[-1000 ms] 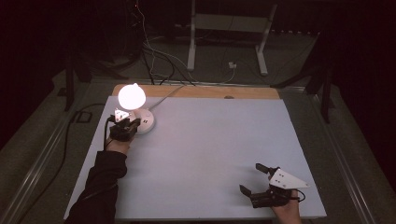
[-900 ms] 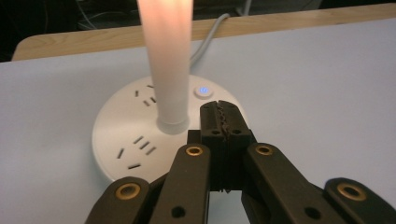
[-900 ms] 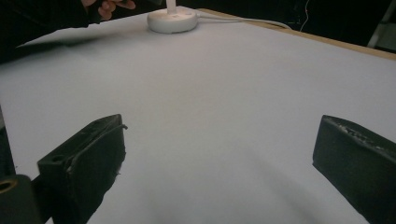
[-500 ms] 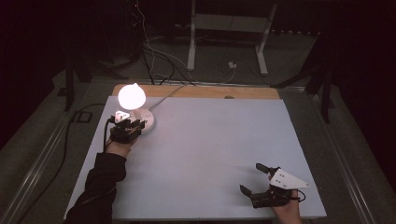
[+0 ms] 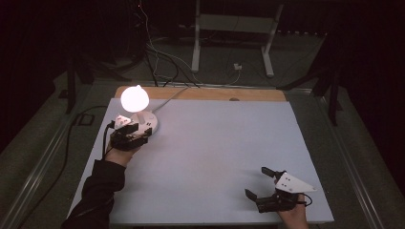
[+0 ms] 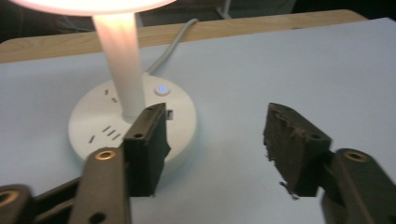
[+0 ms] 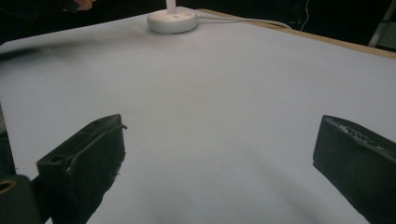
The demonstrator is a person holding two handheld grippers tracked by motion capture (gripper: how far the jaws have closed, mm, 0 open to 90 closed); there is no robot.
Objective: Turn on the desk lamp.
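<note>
Pretty much the whole white table sheet [image 5: 215, 157] is open to pass over. The only obstacle is the lit white desk lamp with a round base [image 5: 143, 121] at 10 o'clock, its white cord [image 5: 167, 98] running off toward 12.

In the left gripper view the lamp [image 6: 133, 100] loses most of its glowing shade past the top edge, and we cannot tell whether the near jaw touches its round base or just stands in front of it. Part of that base is hidden behind the jaw. In the high view the shade is a blown-out white blob at upper left, and the left gripper [image 5: 136, 130] covers the base's near rim. In the right gripper view the lamp's stem is cut off at the top edge
</note>
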